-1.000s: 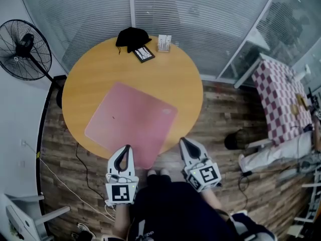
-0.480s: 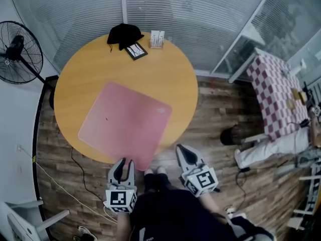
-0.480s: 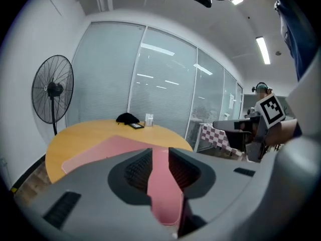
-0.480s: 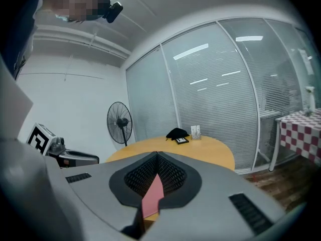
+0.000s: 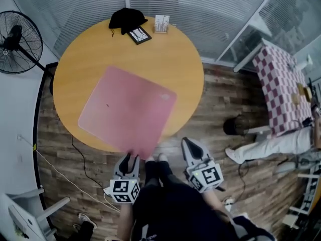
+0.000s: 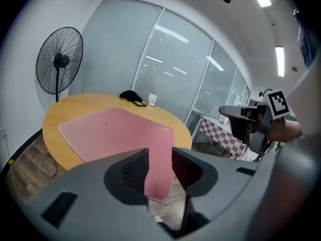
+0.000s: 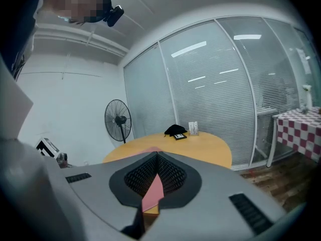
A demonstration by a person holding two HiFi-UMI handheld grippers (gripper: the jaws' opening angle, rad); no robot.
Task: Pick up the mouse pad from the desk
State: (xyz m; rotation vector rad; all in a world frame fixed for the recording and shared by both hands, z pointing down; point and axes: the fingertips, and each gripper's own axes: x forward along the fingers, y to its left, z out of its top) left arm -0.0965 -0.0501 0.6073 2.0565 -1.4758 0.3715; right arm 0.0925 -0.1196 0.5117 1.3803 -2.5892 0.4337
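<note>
Left gripper [image 5: 129,158] sits at the near edge of the round wooden table [image 5: 170,59]. Its jaws have just been opening and stand apart around the overhanging corner of the pink mouse pad [image 5: 128,109], not pinching it. The right gripper [image 5: 188,143], closed and empty, hangs over the wood floor [image 5: 210,109]. The pad is nearly square and lies flat and diagonal, one corner pointing at the person. At the far edge lie a black cloth [image 5: 126,18], a small frame [image 5: 139,34] and a card stand [image 5: 161,23]. A fan [image 5: 14,41] and glass walls [image 5: 200,9] stand beyond.
</note>
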